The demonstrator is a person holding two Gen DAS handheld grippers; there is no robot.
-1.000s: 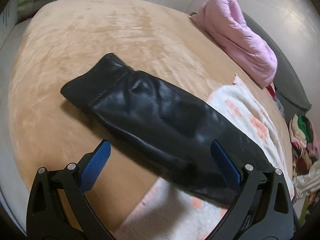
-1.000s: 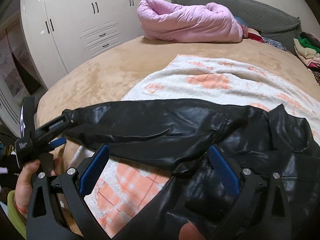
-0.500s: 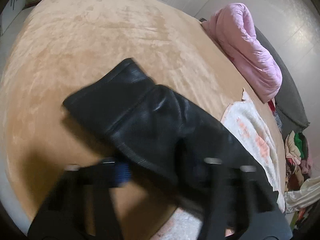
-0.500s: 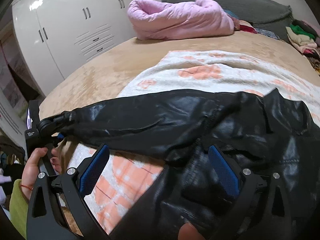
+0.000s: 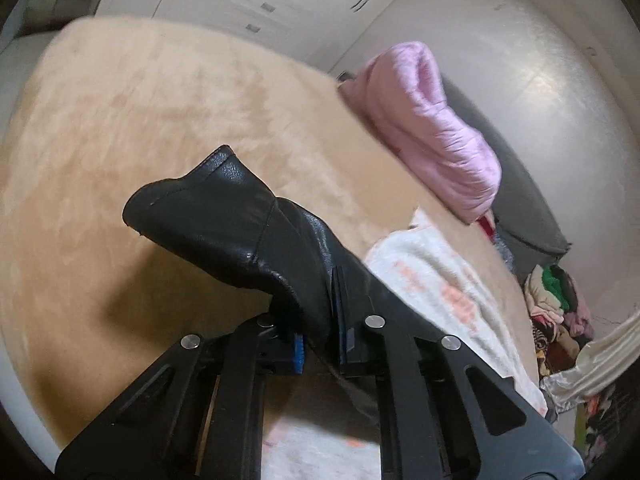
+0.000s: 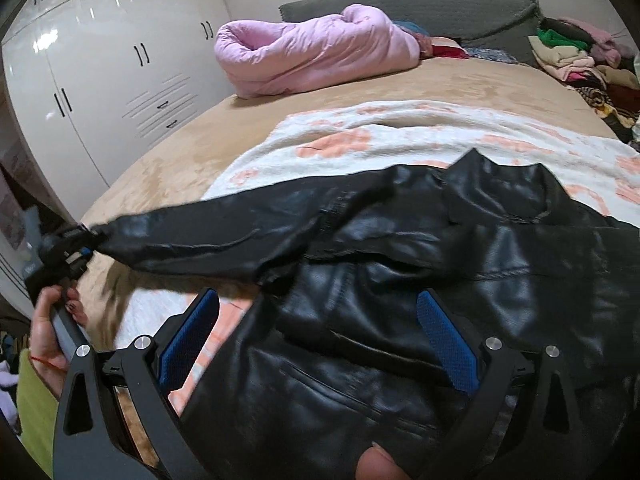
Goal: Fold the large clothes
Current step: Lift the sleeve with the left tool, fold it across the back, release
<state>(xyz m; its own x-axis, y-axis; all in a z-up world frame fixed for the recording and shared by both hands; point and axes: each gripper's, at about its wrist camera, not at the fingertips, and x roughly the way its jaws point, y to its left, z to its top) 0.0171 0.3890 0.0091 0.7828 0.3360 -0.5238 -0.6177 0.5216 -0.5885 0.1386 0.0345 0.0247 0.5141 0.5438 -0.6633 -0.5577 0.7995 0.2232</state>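
A black leather jacket [image 6: 420, 280] lies on a white blanket with orange prints [image 6: 380, 140] on a tan bed. My left gripper [image 5: 318, 320] is shut on the jacket's sleeve [image 5: 240, 224] near the cuff and holds it off the bed. It also shows at the left of the right wrist view [image 6: 76, 248], with the sleeve [image 6: 224, 232] stretched out to it. My right gripper [image 6: 320, 336] is open and empty, low over the jacket's body, one blue pad on each side of the front panel.
A rolled pink quilt [image 6: 312, 52] lies at the head of the bed by a grey headboard [image 6: 420, 4]. A heap of clothes [image 6: 572, 56] sits at the far right. White wardrobes [image 6: 100, 72] stand along the left. The tan bedcover [image 5: 120, 120] spreads out to the left.
My left gripper went from open over the sleeve to shut on it, and has lifted the cuff end off the bed. My right gripper stayed open over the jacket.
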